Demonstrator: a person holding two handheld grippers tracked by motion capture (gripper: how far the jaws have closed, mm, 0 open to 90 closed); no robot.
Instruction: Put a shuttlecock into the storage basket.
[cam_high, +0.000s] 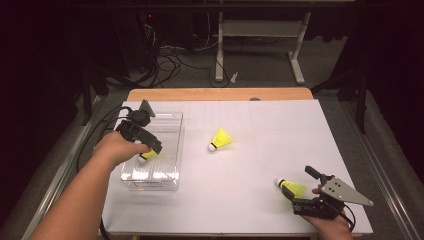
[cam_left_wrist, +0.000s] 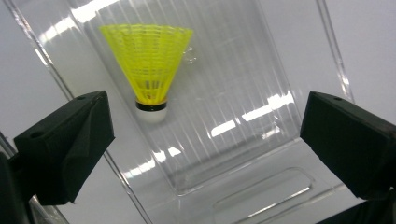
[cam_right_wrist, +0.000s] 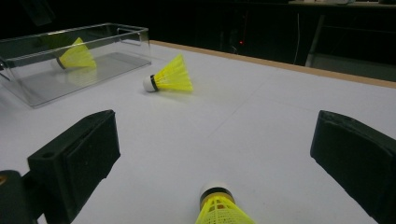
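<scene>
Currently both grippers gape: left gripper (cam_high: 150, 145) over the binned shuttlecock (cam_left_wrist: 150, 67), right gripper (cam_right_wrist: 212, 154) straddling the near shuttlecock (cam_right_wrist: 219, 207), whose rounded cork may squirt forward if the jaws close off-centre.

Open table (cam_high: 280, 135) beside clear bin (cam_high: 172, 150)

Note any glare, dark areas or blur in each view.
High view: surroundings dark, white table evenly lit. Left gripper view: bright glare streaks on the clear ribbed plastic bin. Right gripper view: nearest yellow mesh shuttlecock soft and cropped, background black.
</scene>
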